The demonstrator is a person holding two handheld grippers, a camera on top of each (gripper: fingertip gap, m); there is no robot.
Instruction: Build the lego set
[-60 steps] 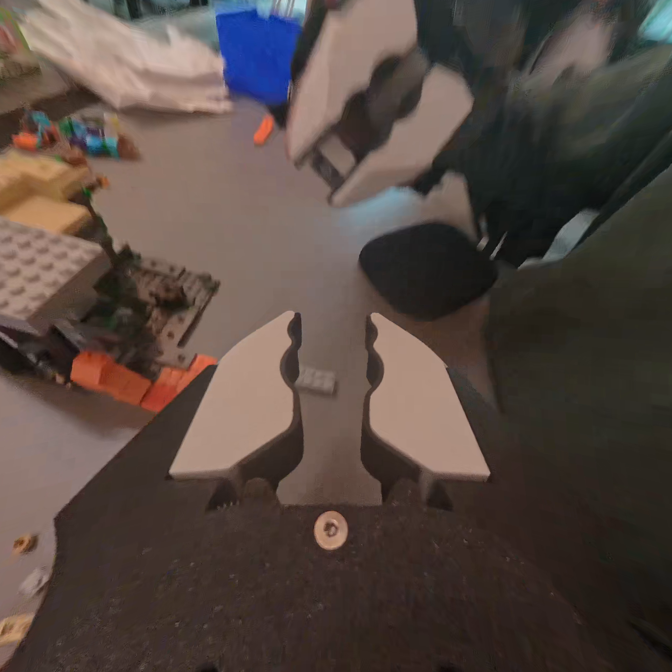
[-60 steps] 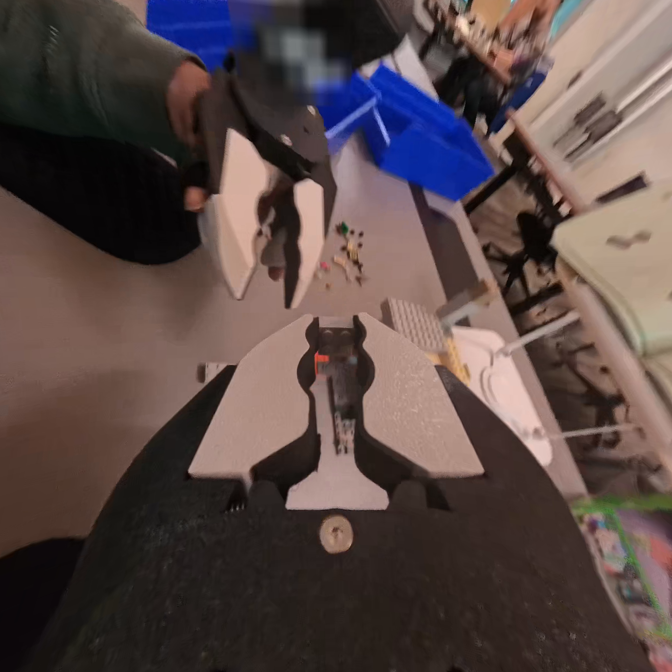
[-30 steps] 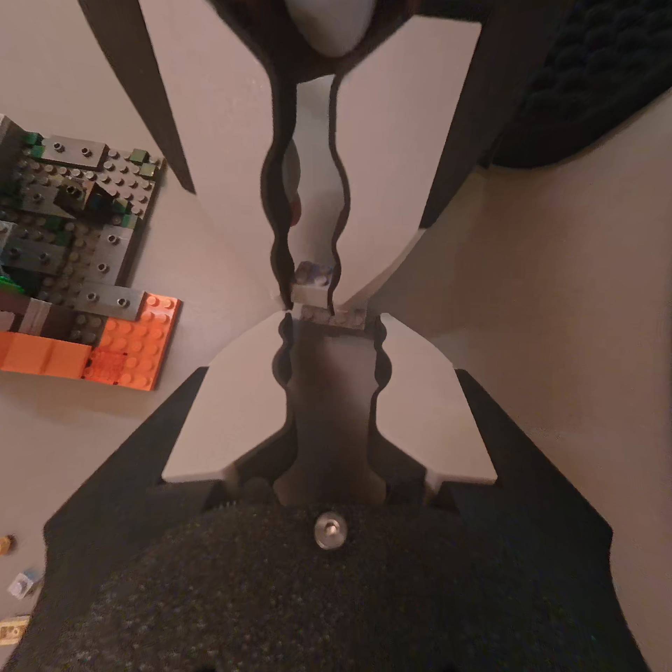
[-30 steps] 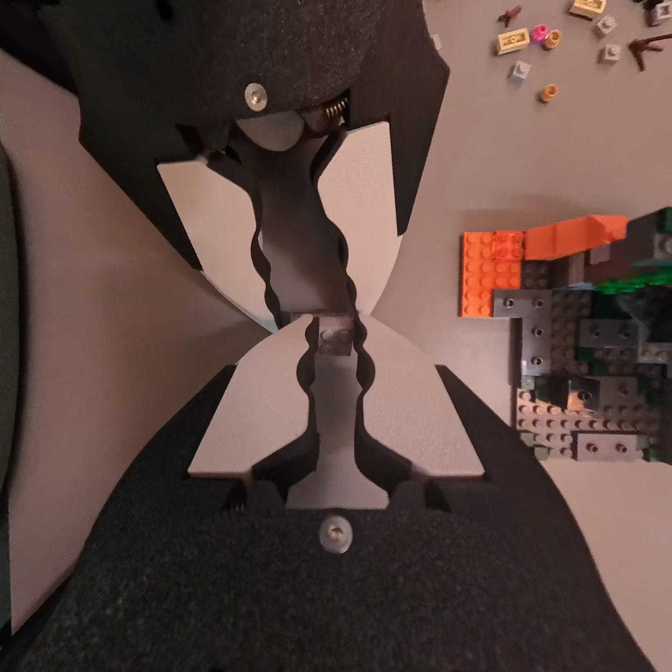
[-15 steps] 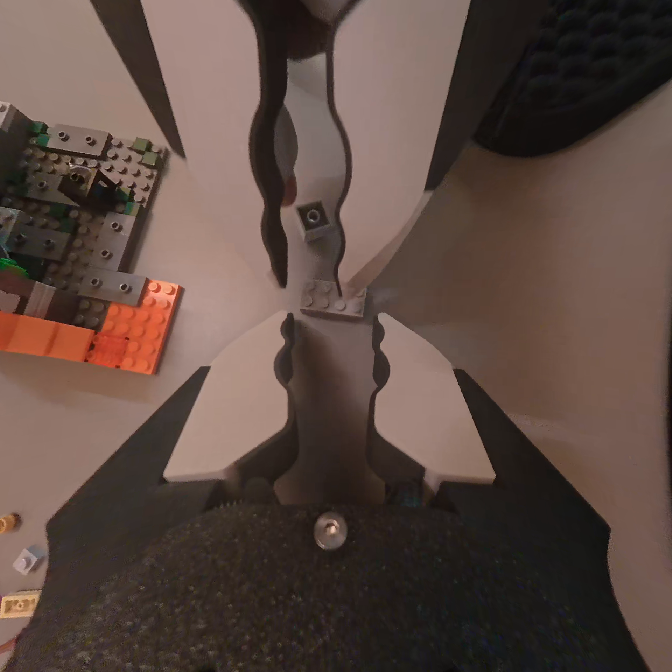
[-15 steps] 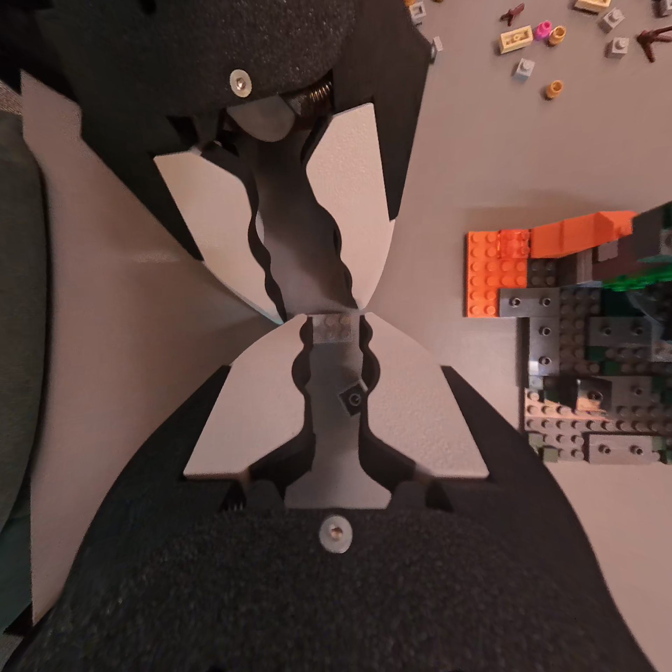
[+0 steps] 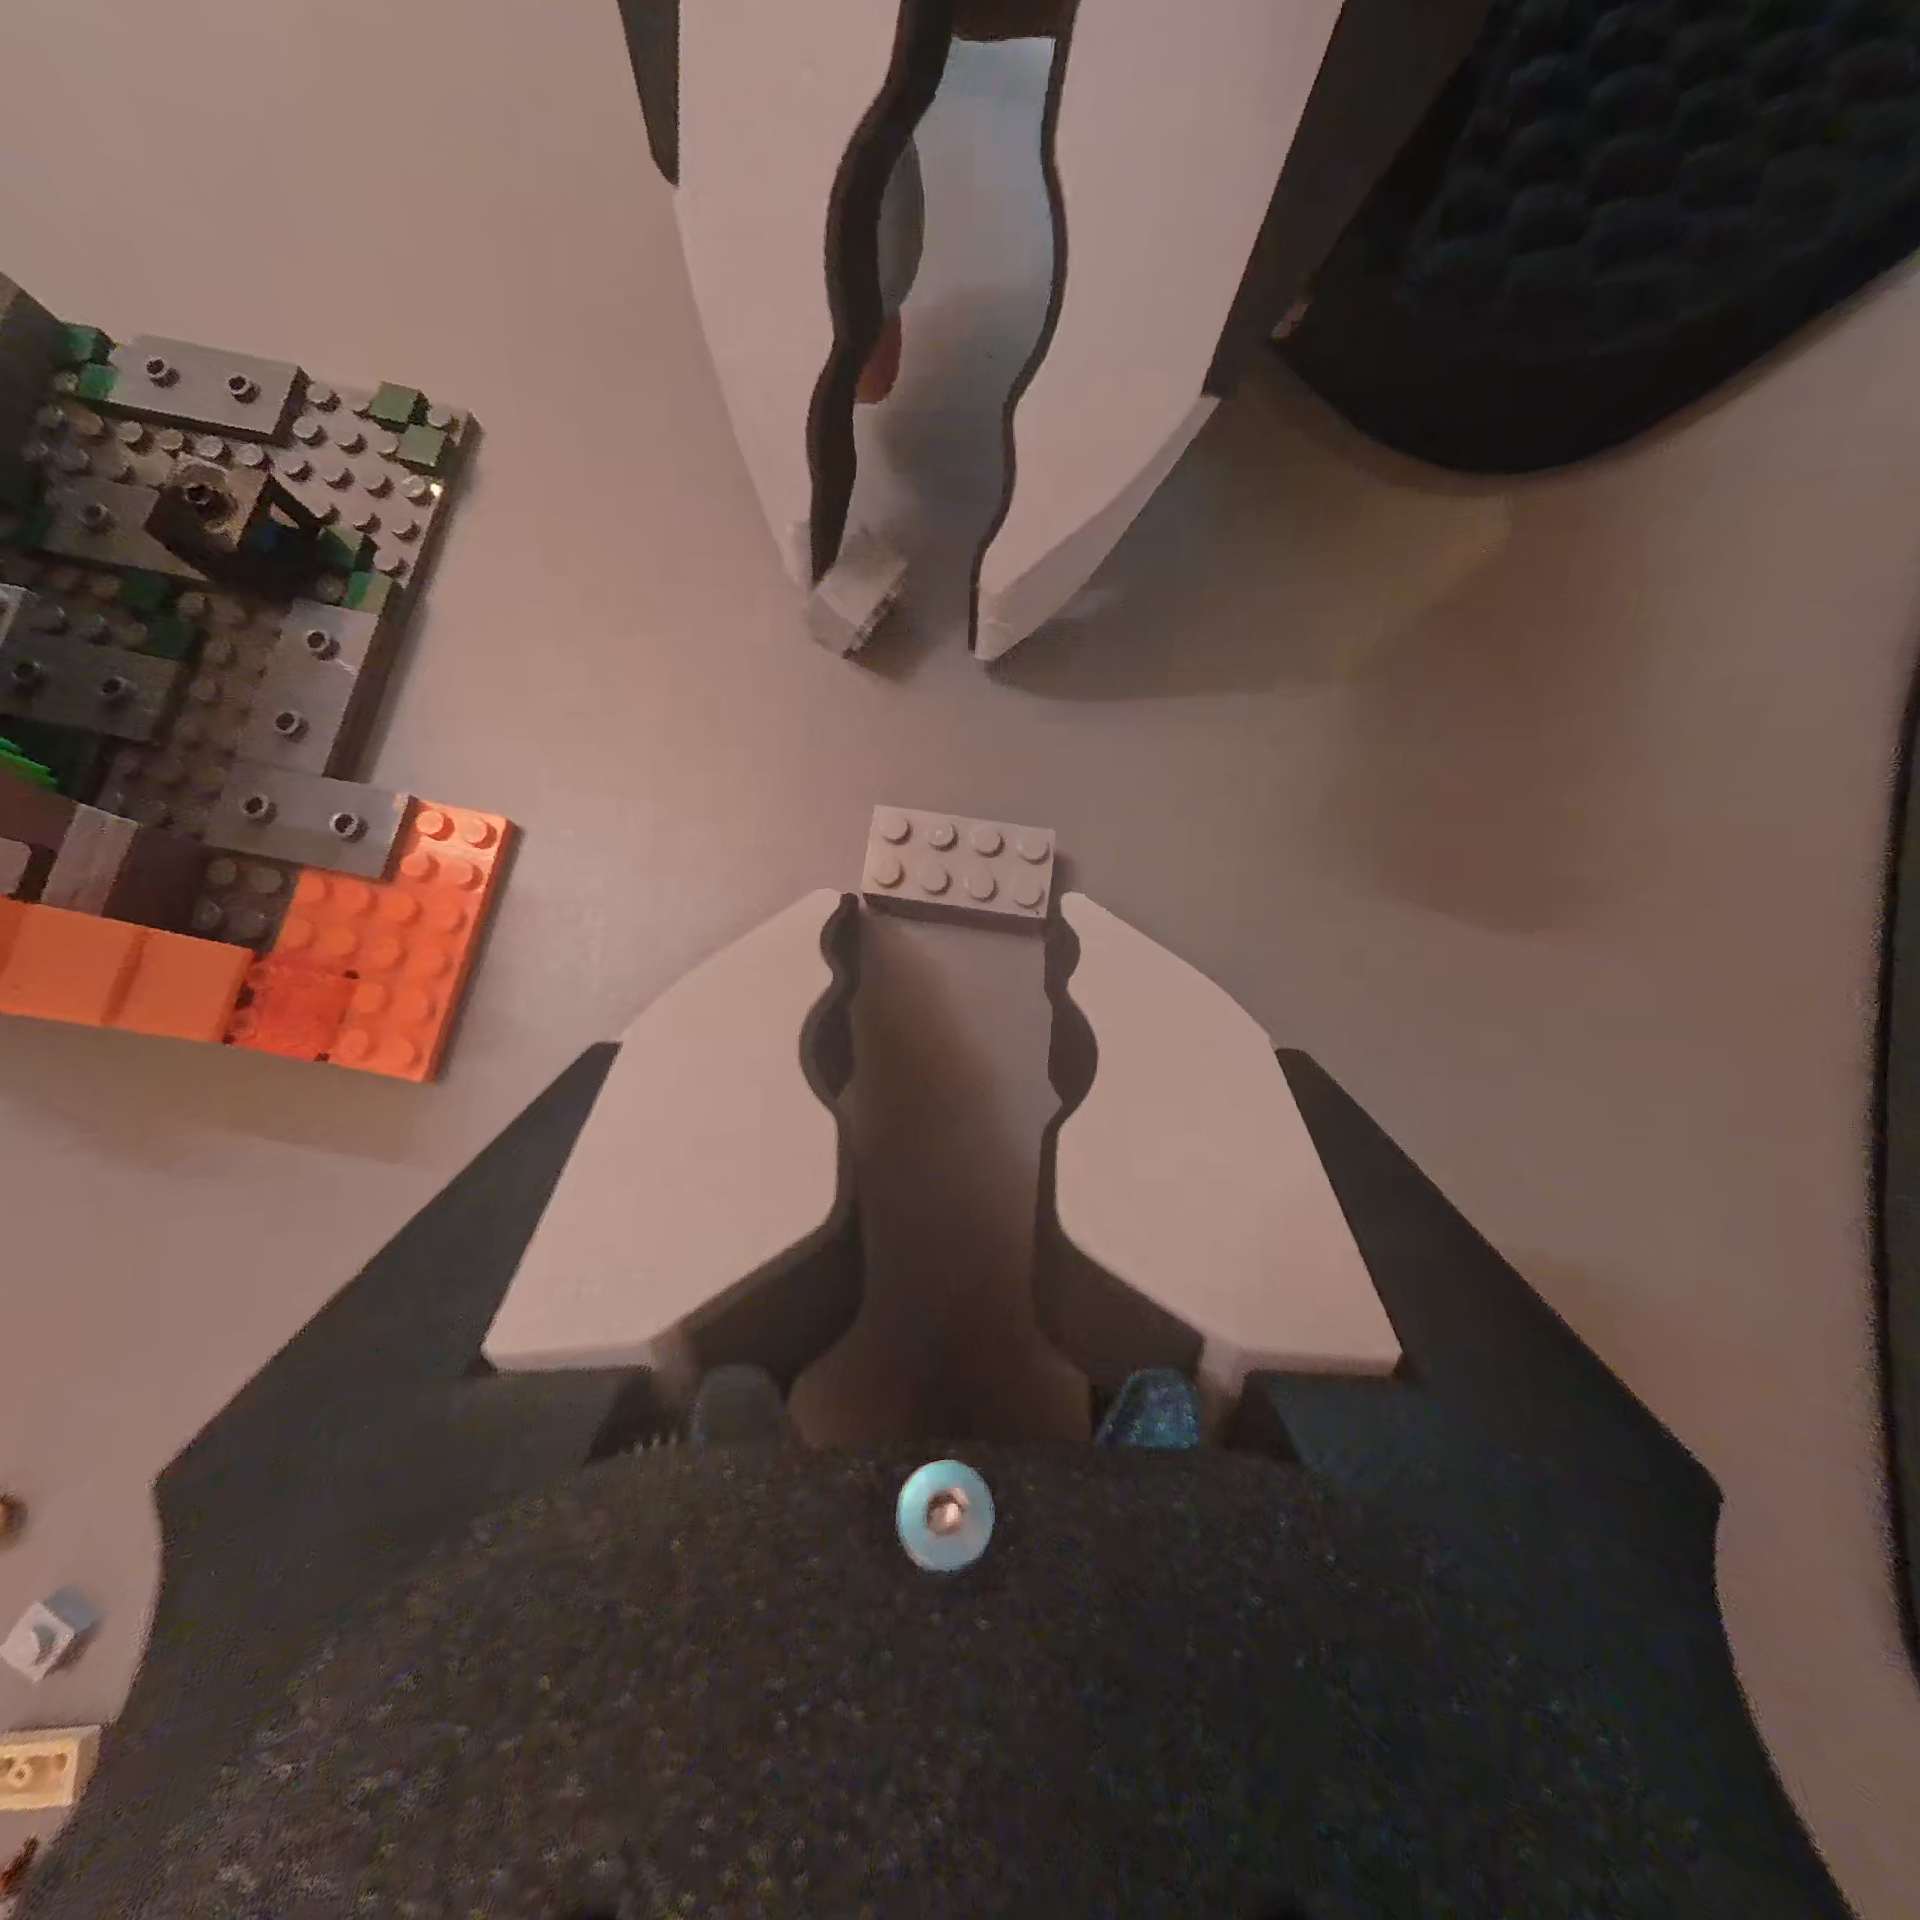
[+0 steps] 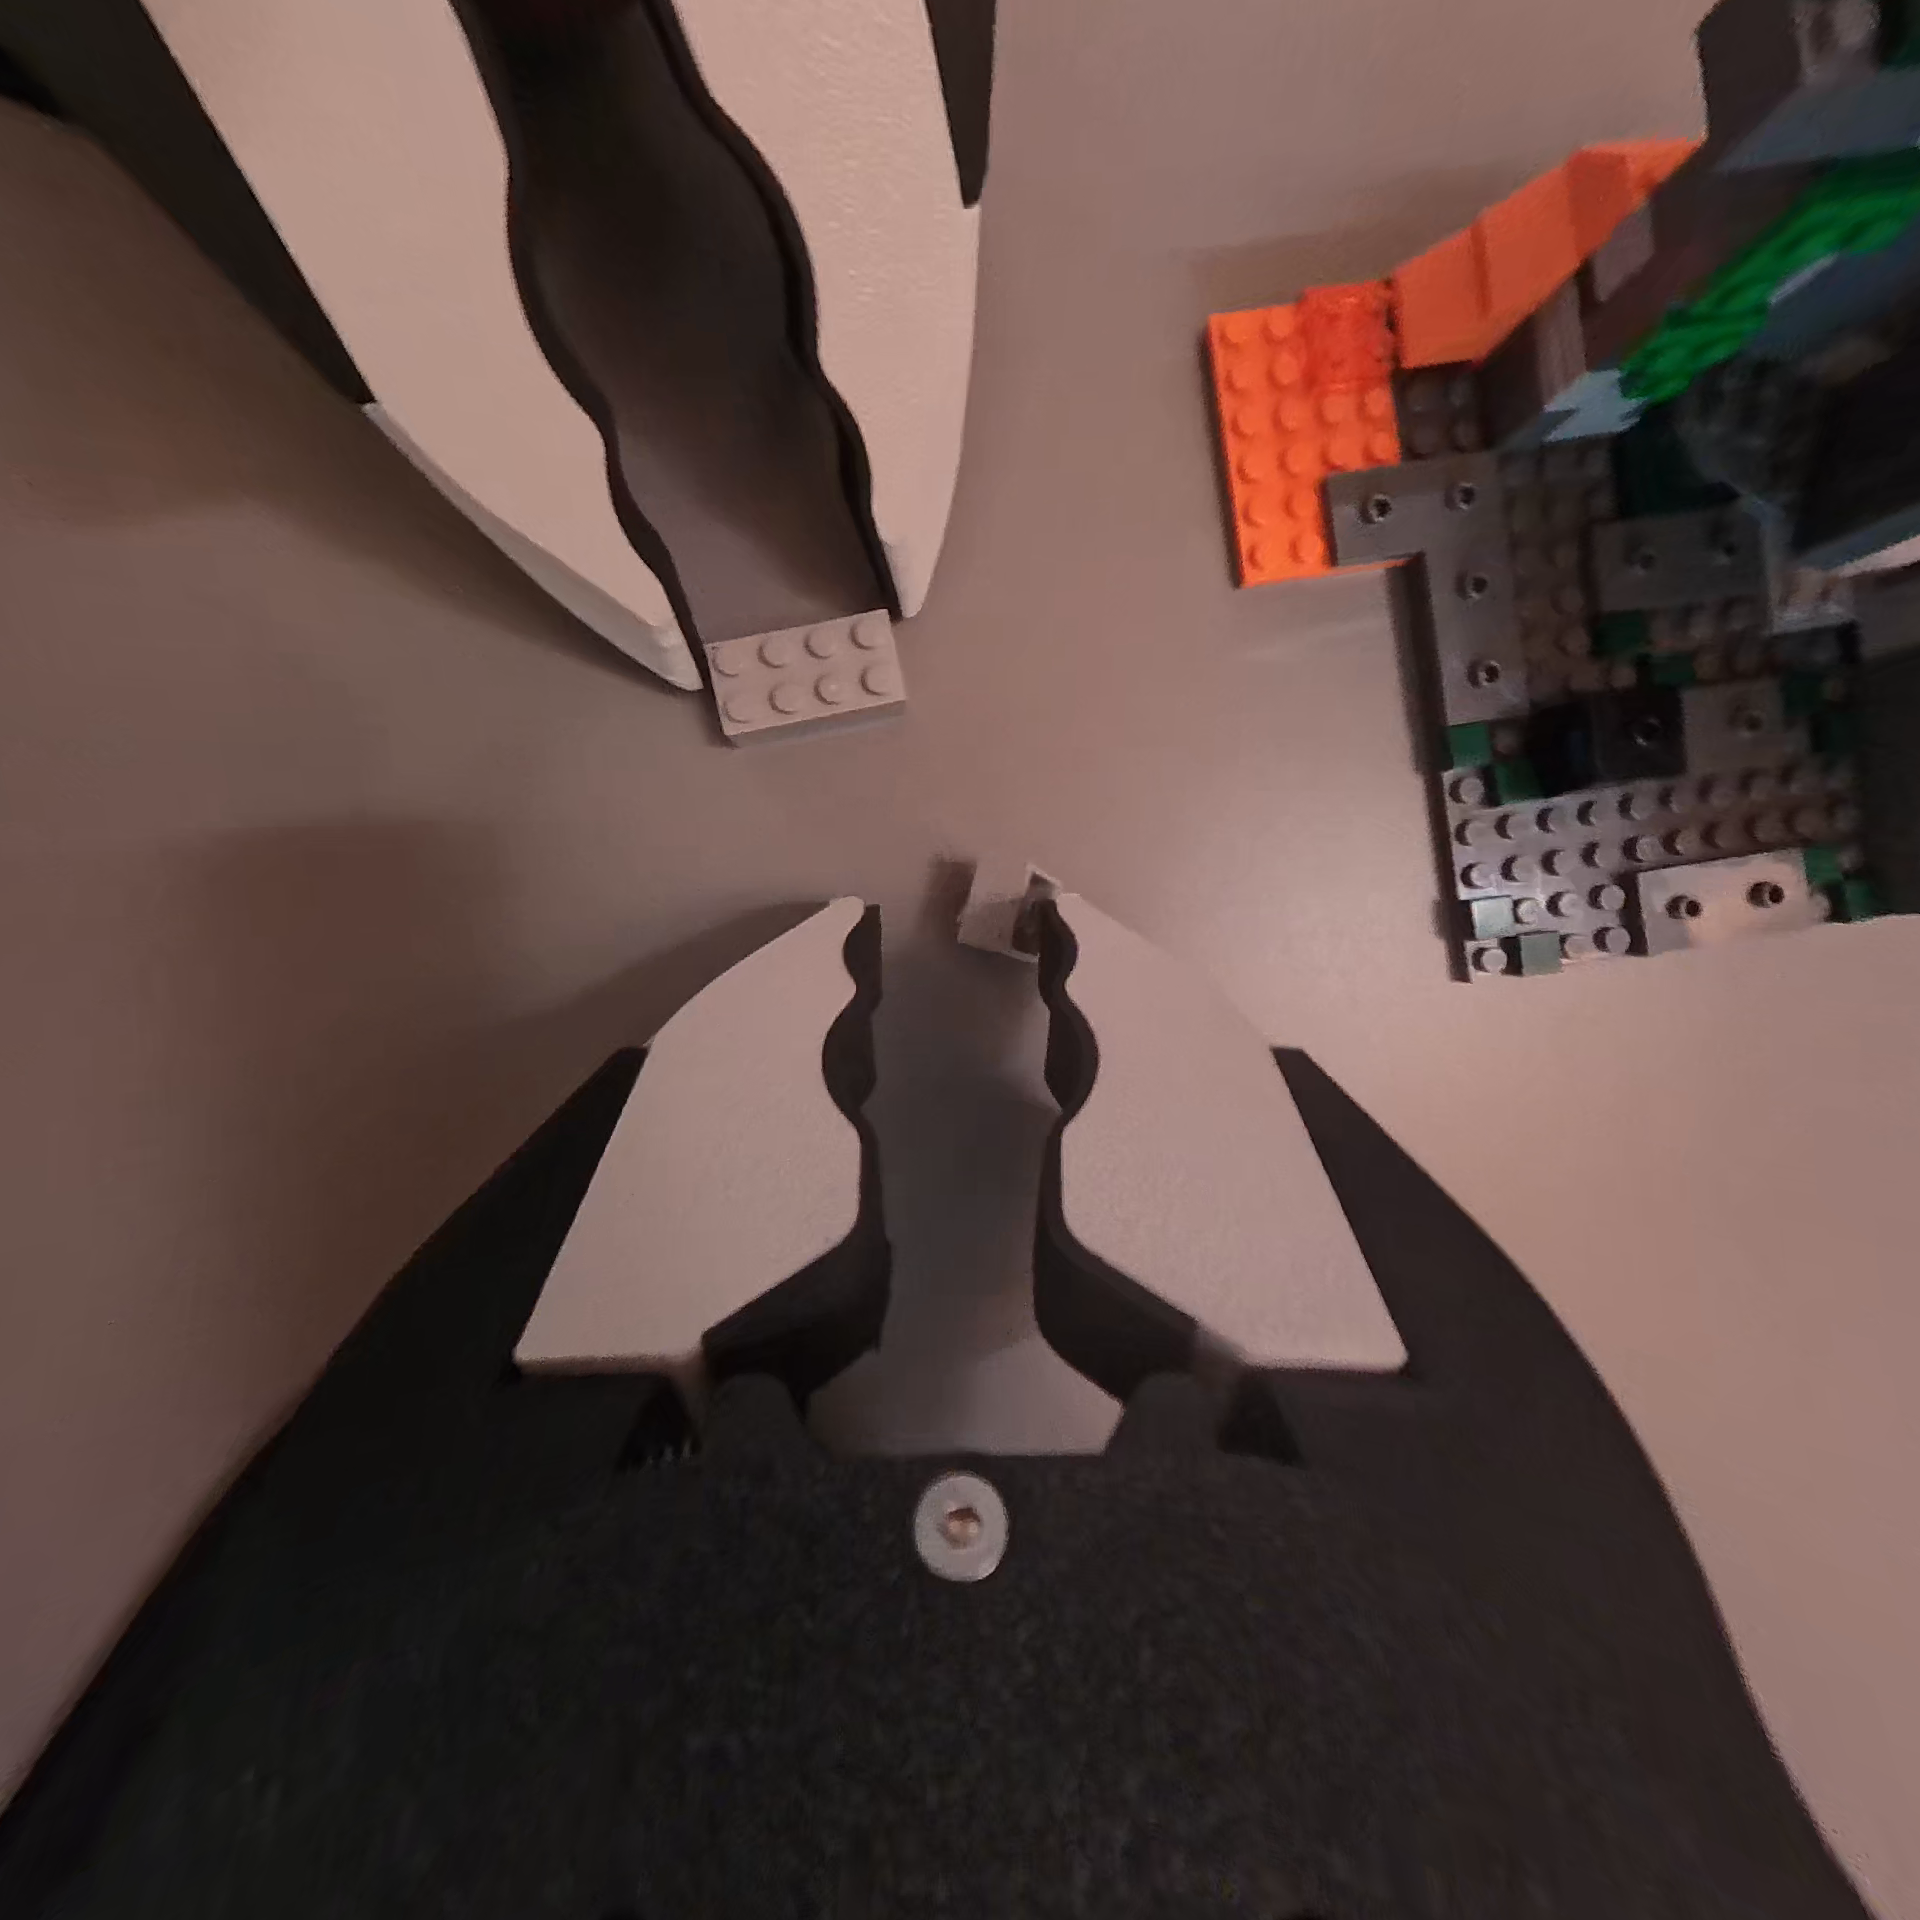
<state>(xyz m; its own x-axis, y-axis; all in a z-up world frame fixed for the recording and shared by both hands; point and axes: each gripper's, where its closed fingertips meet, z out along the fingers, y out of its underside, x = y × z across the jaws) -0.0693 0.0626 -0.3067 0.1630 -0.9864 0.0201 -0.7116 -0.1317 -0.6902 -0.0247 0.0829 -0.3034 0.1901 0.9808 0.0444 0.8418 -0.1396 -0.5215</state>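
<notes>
Two hand-held claws meet nose to nose over the pale grey counter (image 7: 1403, 748) as I look down through both wrist cameras. My left claw (image 7: 956, 902) is partly closed on a flat light-grey eight-stud toy plate (image 7: 961, 868), one fingertip against each short end and most of the plate jutting out past the tips. Opposite it, my right claw (image 8: 956, 906) stands partly open: a small pale grey toy block (image 8: 992, 920), blurred, leans against one fingertip only, with clear space between it and the other, so it is not gripped. The two pieces lie near each other but apart. Off to one side stands a studded toy-brick build in dark grey and green with an orange plate corner (image 7: 395, 935). A black textured pad (image 7: 1662, 208) lies beyond the right claw, and two loose small bricks (image 7: 47, 1642) rest beside the left claw's body.
</notes>
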